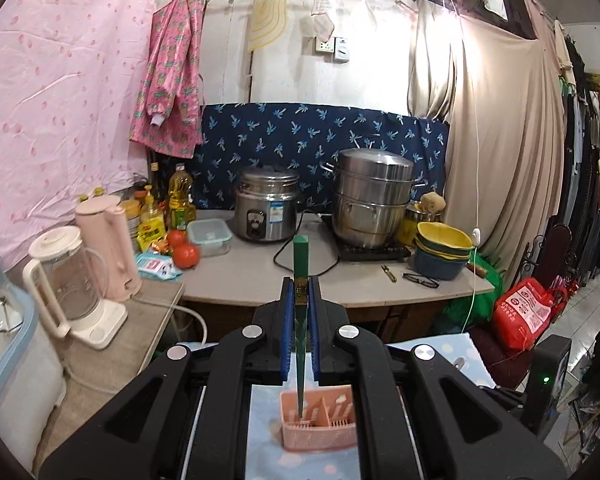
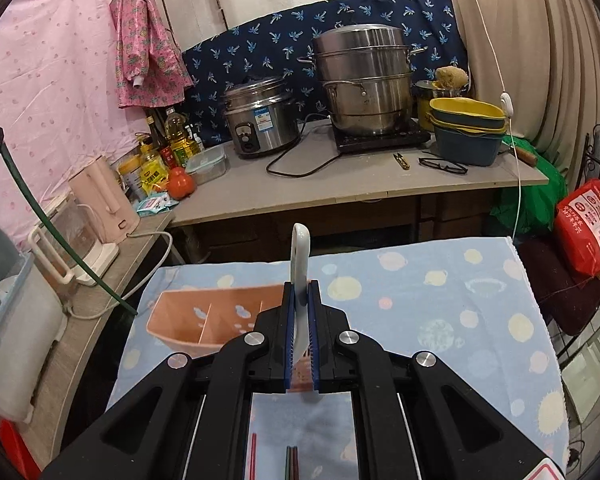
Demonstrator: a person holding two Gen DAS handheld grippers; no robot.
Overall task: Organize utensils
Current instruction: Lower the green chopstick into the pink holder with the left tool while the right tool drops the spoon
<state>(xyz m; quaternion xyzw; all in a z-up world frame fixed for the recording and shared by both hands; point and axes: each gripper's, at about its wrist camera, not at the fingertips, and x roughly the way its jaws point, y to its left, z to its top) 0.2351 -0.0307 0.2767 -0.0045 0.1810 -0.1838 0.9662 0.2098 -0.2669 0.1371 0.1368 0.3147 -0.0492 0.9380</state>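
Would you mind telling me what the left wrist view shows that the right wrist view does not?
Only the left wrist view shows the left gripper shut on a green chopstick above the pink basket. Only the right wrist view shows the right gripper shut on a white spoon, plus more chopsticks lying on the blue cloth. Both share the basket, rice cooker and steamer pot.

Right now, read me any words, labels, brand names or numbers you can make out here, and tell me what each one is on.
No text here is sharp enough to quote.
Red plastic bag beside the counter: white printed panels, too blurred to read.
Steel rice cooker: blue and white sticker, too small.
Yellow-labelled bottle: print unreadable.
Light blue packet: red mark, unreadable.
Green chopstick in the shut left gripper: gold band, marks illegible.
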